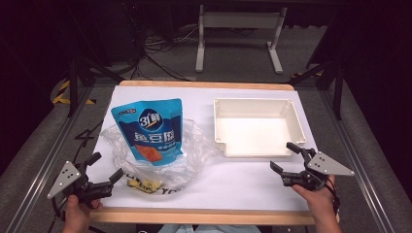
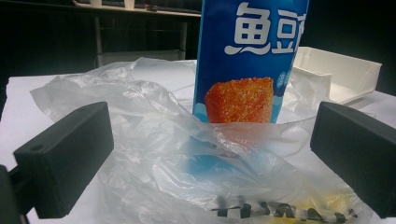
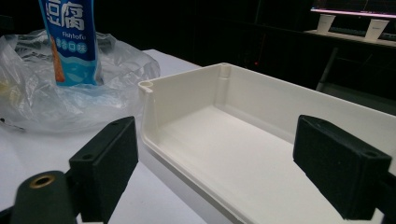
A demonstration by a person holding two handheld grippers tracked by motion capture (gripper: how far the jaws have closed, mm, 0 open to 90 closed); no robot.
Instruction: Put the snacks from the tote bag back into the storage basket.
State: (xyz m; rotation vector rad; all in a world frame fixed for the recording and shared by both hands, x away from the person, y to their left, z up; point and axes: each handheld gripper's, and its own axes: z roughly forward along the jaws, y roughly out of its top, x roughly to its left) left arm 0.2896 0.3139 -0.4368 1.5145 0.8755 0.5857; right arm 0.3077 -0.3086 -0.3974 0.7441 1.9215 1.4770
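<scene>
Dark room, cables snaking over the grey floor behind, and a white-topped table with a light wooden edge [image 1: 204, 216] is sitting in the middle of it. A blue snack pouch with white lettering and an orange cube picture [image 1: 150, 131] is standing up inside a crumpled clear plastic bag [image 1: 194, 145] on the left half of the table. The pouch's bottom is getting lost behind the wrinkled plastic, so its base is hard to make out, and there's something yellow [image 1: 143, 184] lying at the bag's near edge that I can't identify. Some black print on the bag is too folded to read. The pouch's top is getting cut off in the left gripper view.

An empty cream-coloured rectangular plastic tray [image 1: 255, 104] is sitting on the right half, well apart from the bag.

The left gripper [image 1: 104, 168] is hovering at the near left corner, jaws spread wide and aiming at the bag, gripping nothing. The right gripper [image 1: 285, 157] is hanging just beside the tray's near right corner, jaws also spread wide with nothing between them. Each hand is wrapping its handle from below, forearms coming in from the table's near edge.
</scene>
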